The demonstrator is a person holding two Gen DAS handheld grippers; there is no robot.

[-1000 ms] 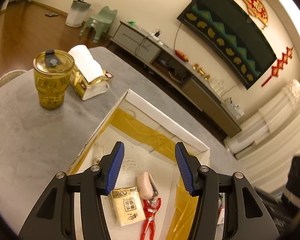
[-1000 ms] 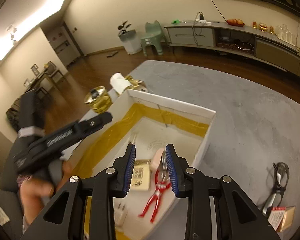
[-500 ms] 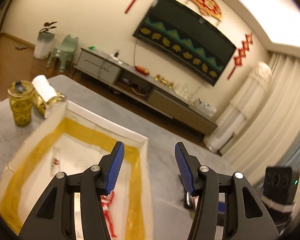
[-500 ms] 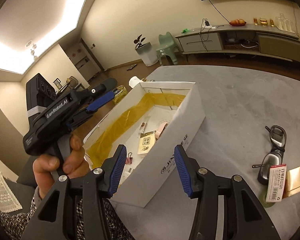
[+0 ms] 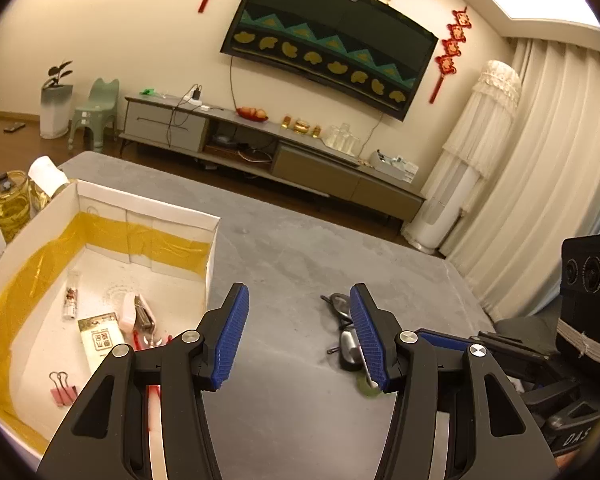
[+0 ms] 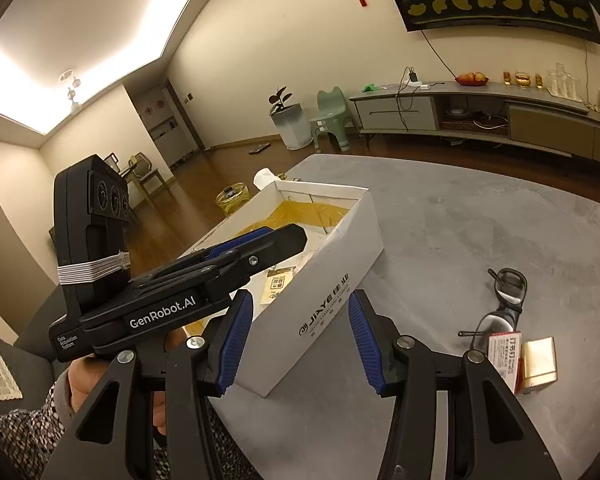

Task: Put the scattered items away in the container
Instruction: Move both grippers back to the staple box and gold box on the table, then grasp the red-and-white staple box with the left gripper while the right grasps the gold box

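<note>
left gripper (image 5: 298,336) wide, empty, above grey table (image 5: 300,264). right gripper (image 6: 300,340) wide, empty. white card box (image 6: 324,280) holds clip (image 5: 62,388), packet (image 5: 100,338); rest half hidden. glasses (image 6: 504,300) and small boxes (image 6: 520,358) outside, partly cut off by fingers.

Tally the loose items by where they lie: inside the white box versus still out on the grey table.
In the white box: 5 (vial, sachet, pink case, red pliers, pink binder clip)
On the grey table: 3 (glasses, red-white packet, gold box)
Total: 8
</note>
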